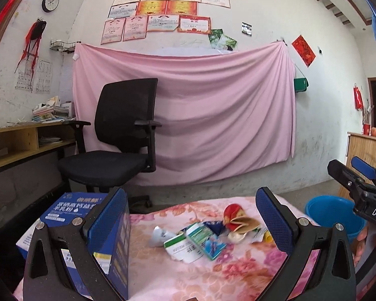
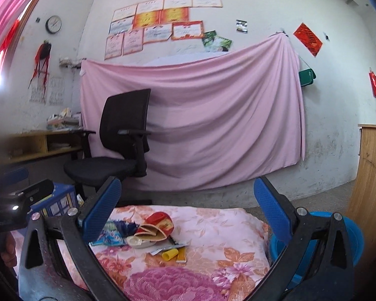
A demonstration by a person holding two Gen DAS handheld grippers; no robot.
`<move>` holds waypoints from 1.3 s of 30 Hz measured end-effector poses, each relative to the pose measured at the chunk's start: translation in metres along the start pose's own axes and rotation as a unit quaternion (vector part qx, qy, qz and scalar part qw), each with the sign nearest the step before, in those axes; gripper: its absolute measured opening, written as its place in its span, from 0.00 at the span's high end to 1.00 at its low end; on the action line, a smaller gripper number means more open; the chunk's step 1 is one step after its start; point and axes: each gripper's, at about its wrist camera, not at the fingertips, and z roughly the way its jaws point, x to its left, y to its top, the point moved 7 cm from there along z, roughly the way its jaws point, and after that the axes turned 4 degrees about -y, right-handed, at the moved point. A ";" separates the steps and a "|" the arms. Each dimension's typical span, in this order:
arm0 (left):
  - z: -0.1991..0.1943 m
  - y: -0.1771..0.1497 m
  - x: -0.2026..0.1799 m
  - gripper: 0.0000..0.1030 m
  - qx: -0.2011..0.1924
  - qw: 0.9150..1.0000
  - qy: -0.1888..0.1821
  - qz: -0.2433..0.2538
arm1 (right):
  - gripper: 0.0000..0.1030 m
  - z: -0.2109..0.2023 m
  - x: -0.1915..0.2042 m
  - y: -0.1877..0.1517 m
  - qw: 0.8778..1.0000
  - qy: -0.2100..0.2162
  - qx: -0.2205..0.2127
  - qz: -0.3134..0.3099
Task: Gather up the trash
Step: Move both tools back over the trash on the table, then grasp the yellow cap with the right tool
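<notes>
a floral pink cloth (image 1: 238, 271) covered the surface, with a pink sheet (image 1: 183, 115) hung on the white wall behind, a black office chair (image 1: 120, 135) before it, and a blue bucket (image 1: 336, 215) off the cloth's right edge. the trash pile (image 1: 203, 235) of wrappers and small boxes lay mid-cloth, a large blue box (image 1: 82, 225) at its left. both tongs hovered level above the near edge. the left gripper (image 1: 190, 223) stood wide, empty, its left finger in front of the blue box. the right gripper (image 2: 188, 215) gaped wide too, touching nothing.
</notes>
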 end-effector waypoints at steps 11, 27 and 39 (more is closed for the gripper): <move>0.039 -0.021 -0.004 0.02 0.088 0.996 -0.024 0.009 | 0.00 0.039 -0.015 -0.033 0.994 -0.010 0.102 0.032; 0.109 -0.077 -0.001 0.57 0.277 0.954 -0.091 -0.062 | 0.14 0.090 0.018 -0.094 0.956 0.059 0.288 -0.009; 0.121 -0.089 0.008 0.92 0.312 0.933 -0.123 -0.131 | 0.41 0.115 0.028 -0.138 0.910 0.092 0.403 -0.010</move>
